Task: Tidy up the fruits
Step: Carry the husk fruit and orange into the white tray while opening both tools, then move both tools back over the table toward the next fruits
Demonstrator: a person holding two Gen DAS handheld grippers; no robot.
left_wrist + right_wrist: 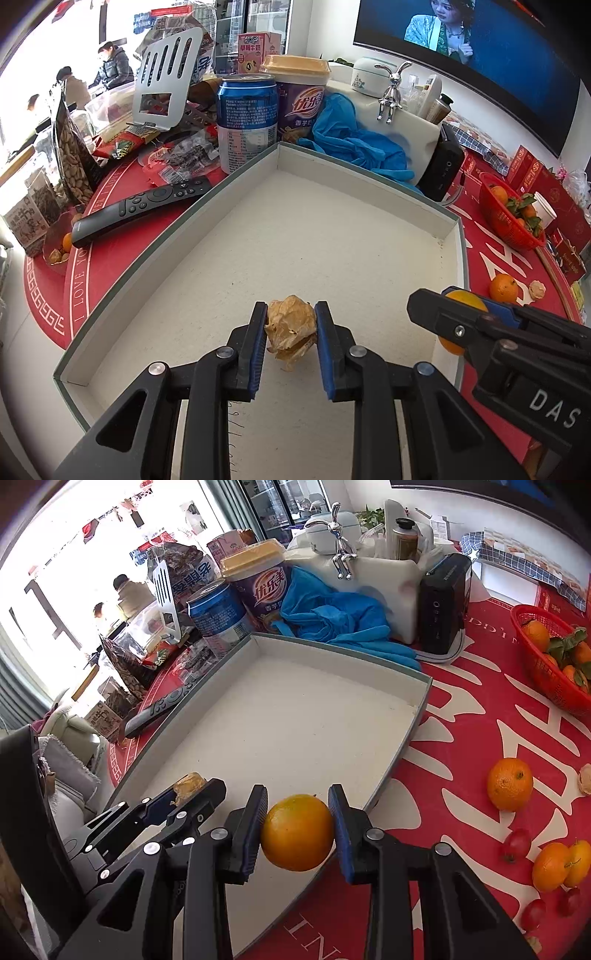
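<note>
My left gripper [290, 325] is shut on a papery husked golden berry [291, 326] and holds it over the near part of a shallow white box tray [236, 177]. My right gripper [298, 829] is shut on an orange [297, 832] above the tray's near right rim [417, 716]. The right gripper also shows in the left wrist view [458, 325], to the right of the left one. The left gripper with its berry shows in the right wrist view [192, 790]. On the red cloth right of the tray lie loose oranges [509, 782], small red fruits [515, 843] and a husk [585, 779].
Behind the tray stand a blue can [246, 122], a purple cup [301, 99], a blue cloth [354, 140], a black box [445, 166] and a remote [136, 210]. A red basket of oranges [511, 214] sits at the right. Snack bags crowd the left.
</note>
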